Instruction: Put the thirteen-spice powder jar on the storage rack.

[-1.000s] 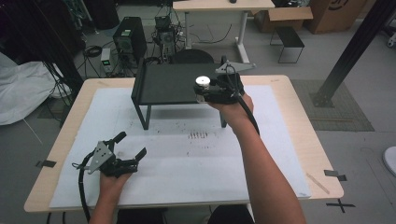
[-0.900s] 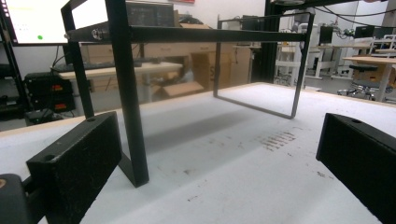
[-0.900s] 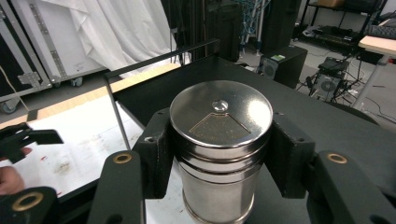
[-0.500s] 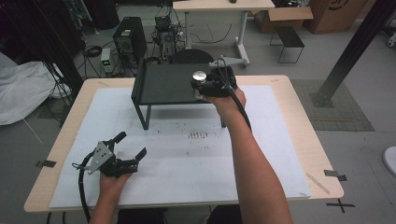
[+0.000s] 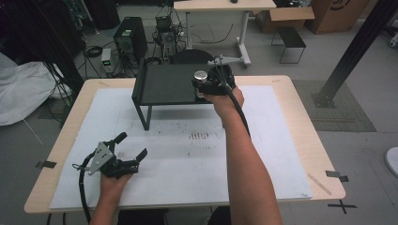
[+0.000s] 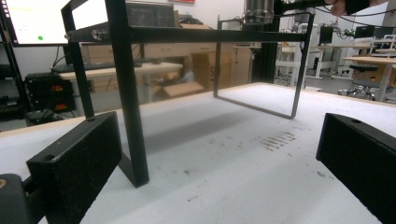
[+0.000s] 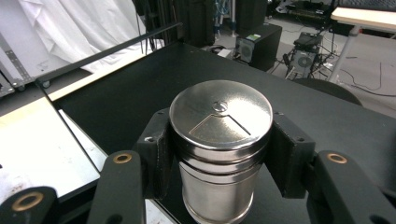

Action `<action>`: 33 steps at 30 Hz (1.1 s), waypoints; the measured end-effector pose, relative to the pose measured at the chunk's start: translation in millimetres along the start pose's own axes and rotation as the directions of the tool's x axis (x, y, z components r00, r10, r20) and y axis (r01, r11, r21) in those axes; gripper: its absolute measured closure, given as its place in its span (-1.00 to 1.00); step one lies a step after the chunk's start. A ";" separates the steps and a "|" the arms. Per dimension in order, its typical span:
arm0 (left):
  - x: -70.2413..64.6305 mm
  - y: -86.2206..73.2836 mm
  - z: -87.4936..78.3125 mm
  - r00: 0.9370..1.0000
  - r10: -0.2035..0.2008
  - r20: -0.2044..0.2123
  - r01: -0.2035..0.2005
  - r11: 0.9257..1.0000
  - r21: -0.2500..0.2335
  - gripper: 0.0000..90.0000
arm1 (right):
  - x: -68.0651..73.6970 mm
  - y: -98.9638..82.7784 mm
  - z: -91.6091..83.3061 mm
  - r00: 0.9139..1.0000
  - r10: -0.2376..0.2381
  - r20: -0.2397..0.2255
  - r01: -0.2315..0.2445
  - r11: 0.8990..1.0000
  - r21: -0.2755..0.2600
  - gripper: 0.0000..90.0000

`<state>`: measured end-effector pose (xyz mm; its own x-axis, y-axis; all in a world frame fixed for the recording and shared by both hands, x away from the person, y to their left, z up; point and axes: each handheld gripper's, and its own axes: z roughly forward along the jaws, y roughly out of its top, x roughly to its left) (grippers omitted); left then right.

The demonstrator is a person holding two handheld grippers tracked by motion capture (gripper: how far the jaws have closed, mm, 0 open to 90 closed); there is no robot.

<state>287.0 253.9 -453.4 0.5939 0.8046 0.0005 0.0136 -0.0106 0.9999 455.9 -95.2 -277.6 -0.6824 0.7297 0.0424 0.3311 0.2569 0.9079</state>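
Over the right end of the black shelf [image 5: 169, 84], the steel canister [image 7: 219, 149] stands upright, clamped at both flanks by the pads of the right tool [image 7: 219, 154]. Its flat lid faces up, a wedge-shaped flap and small rivet showing on top. In the high view the canister [image 5: 201, 76] sits at the shelf's right edge with the right tool [image 5: 206, 86] wrapped round it; whether its base touches the shelf top I can't tell. From the left tool's camera the canister [image 6: 258, 10] shows above the shelf's top rail, upright.

The shelf stands on thin black legs toward the far side of the white-covered surface [image 5: 281, 140], and dark scuff marks [image 5: 201, 136] lie on the cover just in front of the shelf.

Well in front of the shelf's left leg, near the person's edge of the surface, the left tool [image 5: 131, 150] rests low with its jaws spread wide, nothing between them, pointing toward the shelf.
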 end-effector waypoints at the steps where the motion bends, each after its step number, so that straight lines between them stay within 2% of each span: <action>1: 0.0 0.0 0.0 1.000 0.000 0.000 0.000 1.000 0.000 -0.98 | -0.7 -0.6 0.2 1.000 0.002 0.001 -0.002 1.000 0.000 0.08; 16: 0.1 0.0 0.1 1.000 0.000 0.000 0.000 1.000 0.000 -0.98 | -5.1 -8.2 4.5 1.000 0.022 0.001 -0.022 1.000 0.012 0.08; 22: 0.2 0.1 0.2 1.000 -0.001 0.000 0.001 1.000 0.001 -0.98 | -6.0 -8.6 4.9 1.000 0.022 -0.005 -0.022 1.000 0.010 0.07; 25: 0.2 0.1 0.1 1.000 -0.002 0.000 0.002 1.000 0.001 -0.98 | -5.0 -8.7 5.4 1.000 0.006 0.001 -0.006 1.000 0.018 0.07; 33: 0.2 0.1 0.2 1.000 -0.001 0.000 0.001 1.000 0.001 -0.98 | -3.3 -8.5 4.3 0.999 0.011 0.030 -0.011 1.000 0.002 -0.22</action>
<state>287.3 254.0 -453.4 0.5940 0.8045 -0.0004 0.0146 -0.0103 0.9998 458.2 -97.1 -287.2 -0.6586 0.7514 0.0396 0.3400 0.2502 0.9065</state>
